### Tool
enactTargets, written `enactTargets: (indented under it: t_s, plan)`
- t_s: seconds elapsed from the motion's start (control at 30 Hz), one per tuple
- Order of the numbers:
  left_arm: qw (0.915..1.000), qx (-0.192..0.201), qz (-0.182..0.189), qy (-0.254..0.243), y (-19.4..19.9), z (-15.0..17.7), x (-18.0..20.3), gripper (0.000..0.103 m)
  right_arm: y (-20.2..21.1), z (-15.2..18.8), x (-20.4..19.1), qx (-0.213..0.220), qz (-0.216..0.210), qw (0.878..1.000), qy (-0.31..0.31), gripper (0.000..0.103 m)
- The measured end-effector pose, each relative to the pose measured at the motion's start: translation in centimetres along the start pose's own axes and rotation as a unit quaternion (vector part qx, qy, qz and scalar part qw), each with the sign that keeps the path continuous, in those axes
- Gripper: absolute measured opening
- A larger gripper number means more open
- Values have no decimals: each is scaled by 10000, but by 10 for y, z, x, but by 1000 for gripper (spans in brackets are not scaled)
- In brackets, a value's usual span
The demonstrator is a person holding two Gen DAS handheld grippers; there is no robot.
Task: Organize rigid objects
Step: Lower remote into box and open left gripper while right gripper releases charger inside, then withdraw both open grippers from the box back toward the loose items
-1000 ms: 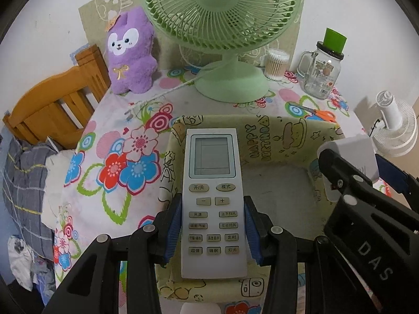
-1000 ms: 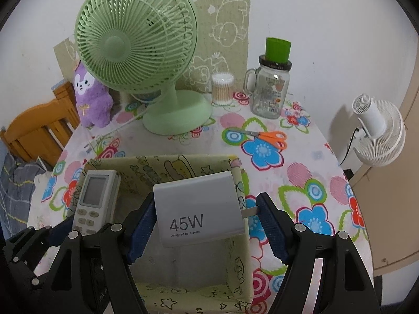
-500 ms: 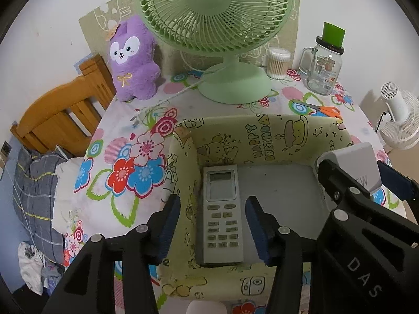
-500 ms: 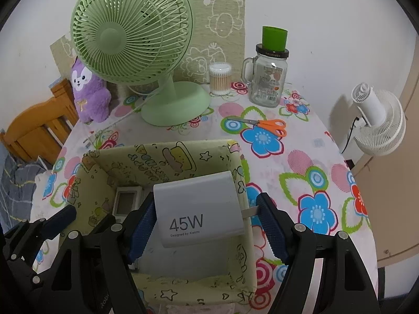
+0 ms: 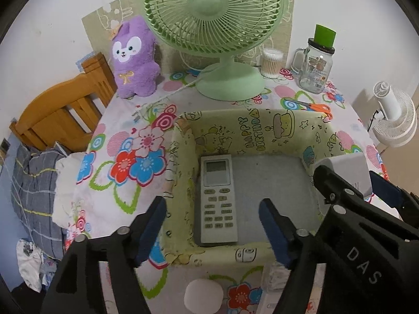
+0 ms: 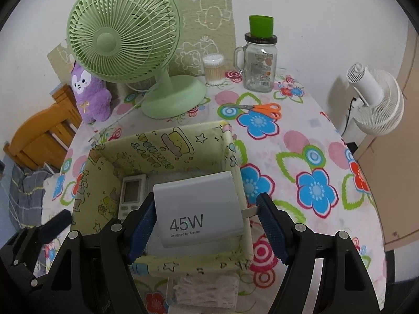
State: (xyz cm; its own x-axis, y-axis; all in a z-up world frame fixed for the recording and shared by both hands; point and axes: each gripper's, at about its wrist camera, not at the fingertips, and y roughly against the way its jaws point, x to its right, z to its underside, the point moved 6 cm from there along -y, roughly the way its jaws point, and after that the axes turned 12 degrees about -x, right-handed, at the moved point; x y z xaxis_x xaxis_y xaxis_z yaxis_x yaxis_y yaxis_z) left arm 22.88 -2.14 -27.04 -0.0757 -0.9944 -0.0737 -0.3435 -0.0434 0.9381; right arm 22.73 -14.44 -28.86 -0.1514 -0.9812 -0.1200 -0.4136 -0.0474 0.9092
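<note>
Both hand-held grippers hang over the yellow cartoon-printed fabric storage box (image 5: 262, 130) on the table. On the left gripper (image 5: 213, 231) the blue-padded jaws are opening, well apart from each other, and they press on nothing; the white air-conditioner remote control (image 5: 217, 201) lies flat below them on the grey bottom of the box, along its left wall, with the screen end pointing away. The right gripper (image 6: 207, 226) is clamped on the white rectangular charger (image 6: 199, 206): one pad presses its left face and the other pad meets its metal prongs on the right side. The charger is above the right part of the box, and I read "45W" on it, and under it "Designed by Xiaomi". The arm of the right gripper, seen from the left camera, carries the letters "DAS".

On the inner far wall of the box is written "HAPPY BIRTHDAY" beside a drawn cake. Beyond the box, orange-handled scissors (image 6: 262, 108) lie on the flower-patterned tablecloth (image 6: 301, 157). Farther stand the pale green desk fan (image 5: 217, 26), the purple plush rabbit toy (image 5: 133, 57), a clear round container of cotton swabs (image 6: 214, 69) and a glass mug jar with a green cup on its lid (image 6: 259, 60); its label is too small to read.
</note>
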Motion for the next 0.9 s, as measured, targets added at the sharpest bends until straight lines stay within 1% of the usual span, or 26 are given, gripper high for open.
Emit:
enactTargets:
  t_s: [0.07, 0.2, 0.3, 0.4, 0.5, 0.73, 0.9]
  plan:
    - [10000, 7, -16, -8, 2, 2, -1, 79, 1, 4, 0, -77, -49, 9999, -53, 78]
    - [10000, -7, -5, 4, 7, 7, -4, 82, 7, 8, -3, -24, -67, 10000, 14, 79]
    - [10000, 23, 31, 61, 12, 11, -8, 84, 18, 9, -4, 206, -9, 9998, 82, 79]
    - [9999, 45, 63, 129, 18, 14, -12, 84, 28, 10, -4, 342, 125, 9992, 145, 90]
    - [9998, 71, 94, 164, 25, 18, -13, 84, 37, 12, -4, 436, 147, 9988, 193, 91]
    - [9995, 128, 196, 210, 44, 28, -14, 85, 57, 18, -6, 550, 140, 9980, 280, 98]
    - [9992, 165, 264, 261, 59, 35, -16, 86, 75, 23, -5, 623, 130, 9975, 303, 100]
